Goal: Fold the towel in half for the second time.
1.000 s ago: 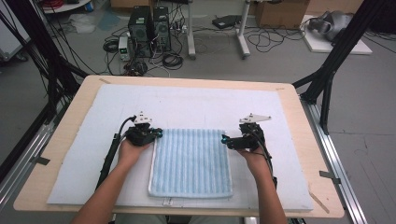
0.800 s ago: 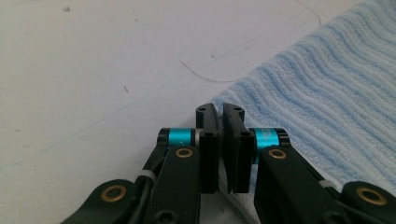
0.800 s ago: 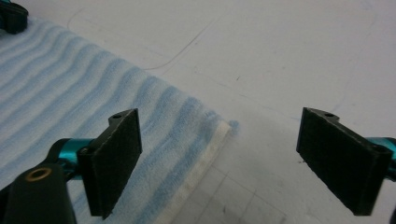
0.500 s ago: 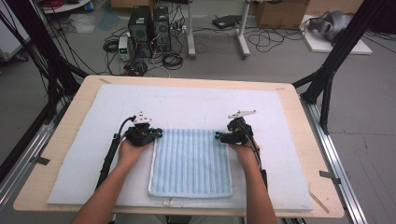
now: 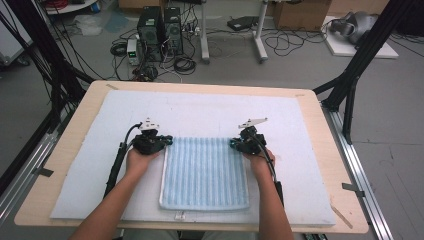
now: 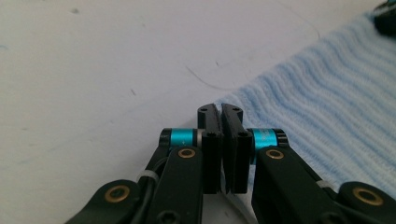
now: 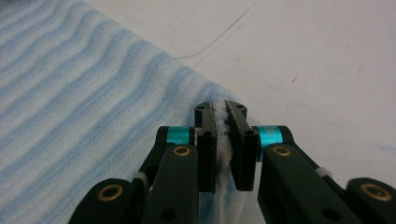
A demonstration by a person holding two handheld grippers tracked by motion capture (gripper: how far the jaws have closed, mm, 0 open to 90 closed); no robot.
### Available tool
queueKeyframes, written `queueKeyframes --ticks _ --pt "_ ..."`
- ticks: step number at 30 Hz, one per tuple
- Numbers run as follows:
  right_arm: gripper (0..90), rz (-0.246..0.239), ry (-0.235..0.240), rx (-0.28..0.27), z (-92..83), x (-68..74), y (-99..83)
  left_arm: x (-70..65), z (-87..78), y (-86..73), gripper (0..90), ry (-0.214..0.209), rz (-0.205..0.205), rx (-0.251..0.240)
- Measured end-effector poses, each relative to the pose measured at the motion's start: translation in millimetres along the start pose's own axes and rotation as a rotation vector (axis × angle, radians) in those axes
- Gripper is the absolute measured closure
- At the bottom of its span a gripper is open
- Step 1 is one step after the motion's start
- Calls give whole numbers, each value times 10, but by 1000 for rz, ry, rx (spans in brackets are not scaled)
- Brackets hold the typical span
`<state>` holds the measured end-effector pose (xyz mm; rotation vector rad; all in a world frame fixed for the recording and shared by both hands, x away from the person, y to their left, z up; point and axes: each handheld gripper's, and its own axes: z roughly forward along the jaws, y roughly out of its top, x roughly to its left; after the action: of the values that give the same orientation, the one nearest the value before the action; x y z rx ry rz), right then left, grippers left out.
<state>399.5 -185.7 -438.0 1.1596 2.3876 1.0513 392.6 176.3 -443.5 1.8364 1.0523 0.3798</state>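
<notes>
A light blue ribbed towel (image 5: 205,172) lies flat on the white mat (image 5: 200,107). My left gripper (image 5: 167,141) sits at its far left corner; in the left gripper view the jaws (image 6: 220,109) are pressed together where the towel (image 6: 327,107) corner ends, so they seem to pinch that edge. My right gripper (image 5: 234,144) is at the far right corner. Its jaws have just been closing, and in the right gripper view they (image 7: 220,106) clamp a fluffy fold of the towel (image 7: 70,102) edge.
The white mat covers most of a wooden table (image 5: 312,115). Black frame posts (image 5: 350,85) stand at the table's far corners. On the floor beyond are computer towers (image 5: 160,27) and cables. A person's forearms reach in from the near edge.
The right gripper moved left to the towel's far right corner and its jaws went from wide open to shut on the cloth. The left gripper stayed where it was.
</notes>
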Motion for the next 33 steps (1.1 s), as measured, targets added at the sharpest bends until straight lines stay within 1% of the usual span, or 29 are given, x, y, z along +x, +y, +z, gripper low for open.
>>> queueKeyframes --ticks 1,2,4,6,7,8,10,12,14,15,17,19,21,22,24,25,27,29,31,33 --pt "832 -1 -11 -19 -7 -4 20 14 -15 24 865 5 -24 -32" --pt "831 10 -16 -45 -15 -11 43 36 -31 45 865 7 -35 -52" --pt "831 29 -30 -94 -33 -30 100 80 -48 71 866 9 -62 -85" --pt "830 21 -52 -117 -38 -19 165 112 -66 77 865 6 -80 -108" --pt "830 11 -58 -122 -33 -9 190 117 -76 77 866 -1 -85 -114" --pt "829 9 -66 -124 -30 5 206 116 -89 82 866 -4 -77 -118" --pt "827 0 -63 -126 -30 22 209 115 -120 93 866 -17 -75 -133" --pt "825 2 -63 -132 -51 25 197 109 -150 109 866 -33 -77 -147" --pt "824 16 -57 -150 -91 22 184 90 -171 120 866 -47 -81 -154" --pt "824 16 -58 -151 -111 25 181 76 -184 124 866 -51 -76 -153" --pt "823 16 -50 -157 -155 36 162 53 -213 127 865 -72 -71 -142" --pt "823 22 -34 -171 -204 49 137 20 -240 127 865 -90 -57 -132" --pt "819 28 -20 -186 -251 71 104 -21 -277 135 865 -103 -49 -134" --pt "818 21 -10 -188 -269 80 89 -40 -300 143 865 -107 -43 -138" --pt "817 10 -11 -188 -306 104 63 -76 -349 160 865 -113 -32 -145" --pt "816 16 -6 -187 -328 117 55 -93 -378 163 865 -111 -18 -144" --pt "816 9 0 -198 -388 148 58 -126 -432 154 865 -104 15 -132" --pt "816 -6 5 -215 -455 193 70 -154 -481 130 865 -122 17 -137" --pt "816 -19 15 -225 -516 244 74 -186 -527 111 865 -130 30 -136" --pt "816 -27 19 -223 -563 293 35 -225 -566 88 865 -140 41 -119"
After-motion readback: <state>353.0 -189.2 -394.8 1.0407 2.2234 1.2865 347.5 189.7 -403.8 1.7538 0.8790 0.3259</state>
